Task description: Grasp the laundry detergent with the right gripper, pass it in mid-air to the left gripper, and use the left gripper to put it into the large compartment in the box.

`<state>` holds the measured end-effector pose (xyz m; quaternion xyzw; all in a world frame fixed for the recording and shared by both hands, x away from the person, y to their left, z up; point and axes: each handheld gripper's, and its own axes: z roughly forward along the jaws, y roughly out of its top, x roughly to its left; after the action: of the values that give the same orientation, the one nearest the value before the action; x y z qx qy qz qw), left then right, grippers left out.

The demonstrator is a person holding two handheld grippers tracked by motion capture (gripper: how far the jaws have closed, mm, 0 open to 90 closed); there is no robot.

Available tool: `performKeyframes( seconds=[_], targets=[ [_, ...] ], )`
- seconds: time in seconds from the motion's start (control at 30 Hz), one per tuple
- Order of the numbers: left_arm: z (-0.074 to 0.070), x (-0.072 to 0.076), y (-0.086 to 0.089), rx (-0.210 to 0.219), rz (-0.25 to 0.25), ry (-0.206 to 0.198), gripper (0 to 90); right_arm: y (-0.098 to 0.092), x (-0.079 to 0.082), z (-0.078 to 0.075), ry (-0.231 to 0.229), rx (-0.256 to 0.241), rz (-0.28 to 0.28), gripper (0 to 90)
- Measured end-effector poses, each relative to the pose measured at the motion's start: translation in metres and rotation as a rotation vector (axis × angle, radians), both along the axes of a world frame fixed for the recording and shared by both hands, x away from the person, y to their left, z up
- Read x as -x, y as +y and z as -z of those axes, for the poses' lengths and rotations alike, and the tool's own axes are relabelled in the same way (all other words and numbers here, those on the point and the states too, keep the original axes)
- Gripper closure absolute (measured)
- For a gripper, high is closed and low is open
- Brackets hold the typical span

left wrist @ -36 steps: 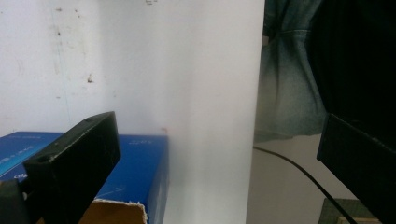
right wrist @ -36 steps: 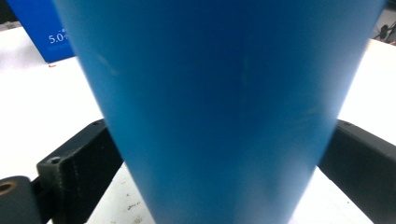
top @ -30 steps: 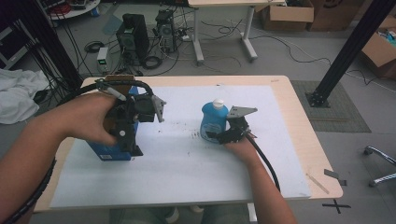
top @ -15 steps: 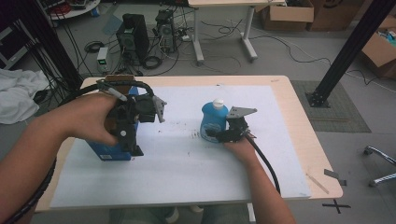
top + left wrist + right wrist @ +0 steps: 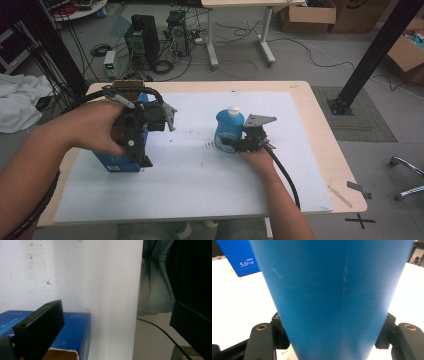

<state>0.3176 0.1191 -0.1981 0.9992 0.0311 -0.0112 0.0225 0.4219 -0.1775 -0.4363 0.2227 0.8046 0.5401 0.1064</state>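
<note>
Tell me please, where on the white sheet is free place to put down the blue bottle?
The near half of the white sheet, between the two forearms, is bare. So is the far right corner, behind the right tool. The strip between the blue bottle and the blue box is open but narrow. It is crowded at the left, around the left tool.
</note>
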Motion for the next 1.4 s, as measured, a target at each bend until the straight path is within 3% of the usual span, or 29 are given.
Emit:
performKeyframes(
  seconds=[0.73, 1.0, 1.2, 1.4],
  targets=[
    [0.002, -0.002, -0.002, -0.002, -0.002, 0.006, 0.1, 0.0, 0.003, 0.0, -0.033, 0.006, -0.014, 43.5],
    [0.002, -0.005, -0.007, -0.001, 0.004, 0.004, 0.1, -0.006, 0.012, -0.016, -0.039, -0.001, -0.042, 43.8],
    [0.003, -0.008, -0.012, -0.004, 0.008, 0.008, 0.1, -0.009, 0.024, -0.034, -0.054, 0.018, -0.1, 43.9],
    [0.007, -0.013, -0.022, -0.008, 0.015, 0.005, 0.1, 0.0, 0.045, -0.048, -0.063, 0.035, -0.202, 43.9]
  ],
)
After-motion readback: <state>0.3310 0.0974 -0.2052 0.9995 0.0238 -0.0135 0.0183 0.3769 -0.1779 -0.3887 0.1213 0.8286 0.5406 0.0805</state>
